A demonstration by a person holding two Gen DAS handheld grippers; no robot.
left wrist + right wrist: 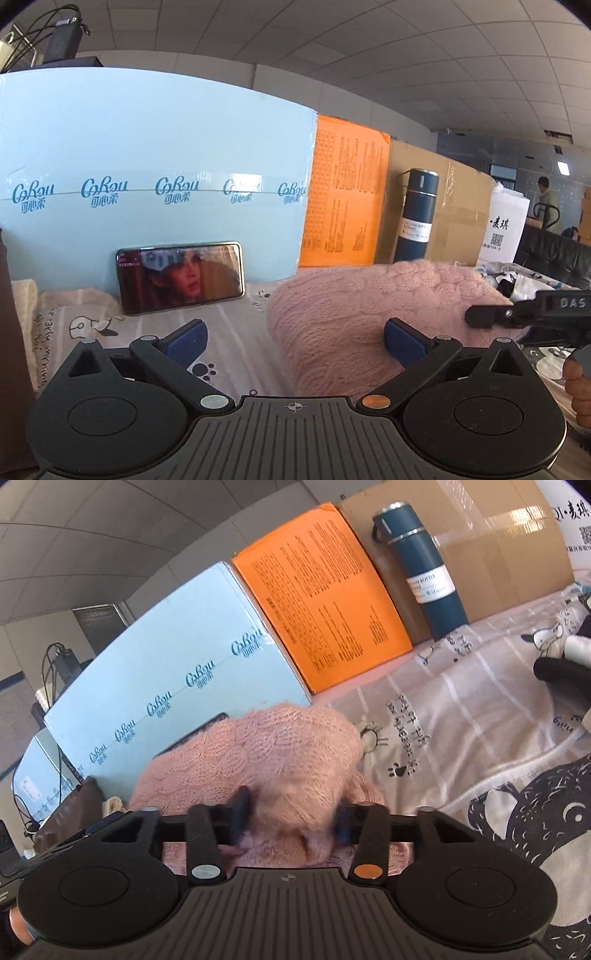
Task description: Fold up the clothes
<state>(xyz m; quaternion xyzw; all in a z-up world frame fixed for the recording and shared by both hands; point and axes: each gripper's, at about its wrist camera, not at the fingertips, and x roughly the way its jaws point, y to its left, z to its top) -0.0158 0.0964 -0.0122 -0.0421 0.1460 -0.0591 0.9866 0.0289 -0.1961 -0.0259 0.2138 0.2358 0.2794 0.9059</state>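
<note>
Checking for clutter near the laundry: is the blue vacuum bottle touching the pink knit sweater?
Apart. In the right wrist view, bare sheet lies between the blue vacuum bottle and the pink knit sweater.

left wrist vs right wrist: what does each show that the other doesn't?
Left wrist only: the phone's lit screen leaning on the blue box, a person far back, and the right claw from the side, over the sweater. Right wrist only: a zippered panda-print garment, and pink knit between that claw's fingers. Both: pink sweater, blue box, orange box, blue flask, cardboard box, cartoon sheet.
</note>
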